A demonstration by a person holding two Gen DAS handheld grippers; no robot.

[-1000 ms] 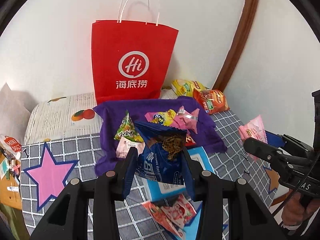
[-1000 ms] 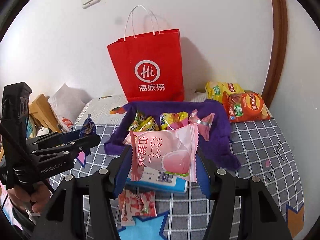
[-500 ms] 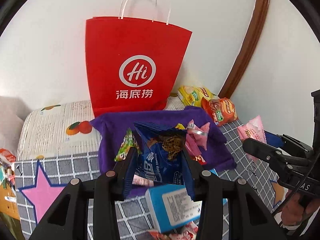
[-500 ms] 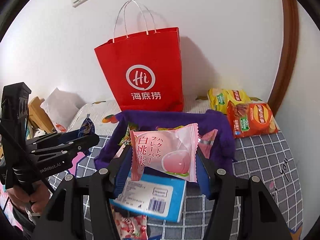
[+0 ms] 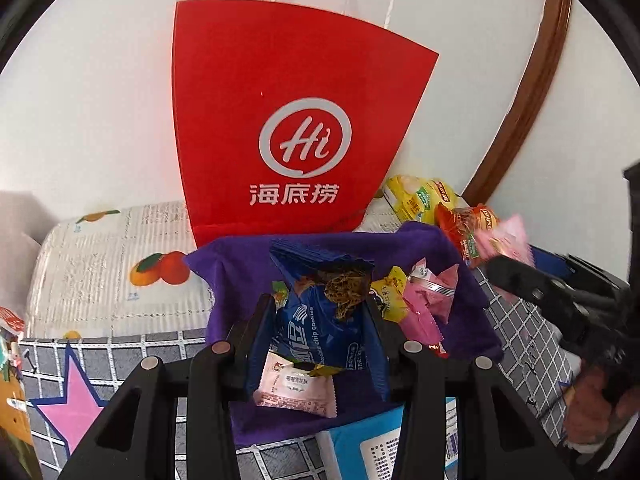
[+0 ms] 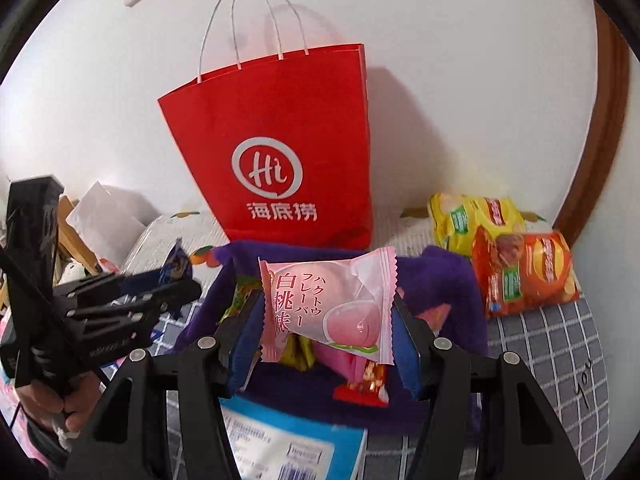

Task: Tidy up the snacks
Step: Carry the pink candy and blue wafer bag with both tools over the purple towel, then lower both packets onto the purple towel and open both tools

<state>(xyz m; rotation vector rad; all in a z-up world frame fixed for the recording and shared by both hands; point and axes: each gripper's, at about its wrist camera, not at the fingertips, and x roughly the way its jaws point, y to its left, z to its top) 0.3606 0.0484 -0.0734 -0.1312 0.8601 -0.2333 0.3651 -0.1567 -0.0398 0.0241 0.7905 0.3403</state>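
Left wrist view: at lower centre the left gripper clenches a blue cookie packet, which hides much of the purple cloth bin behind it. Right wrist view: the right gripper grasps a pink peach packet over the same bin, masking the snacks inside. A blue box is cut off below. Farther up stands a red paper bag.

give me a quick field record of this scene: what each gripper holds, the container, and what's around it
left gripper: shut on blue cookie packet
right gripper: shut on pink peach packet
container: purple cloth bin, several small snacks inside
behind bin: red paper bag, upright against the wall
right of bin: yellow and orange chip bags
near edge: blue box on the checked cloth
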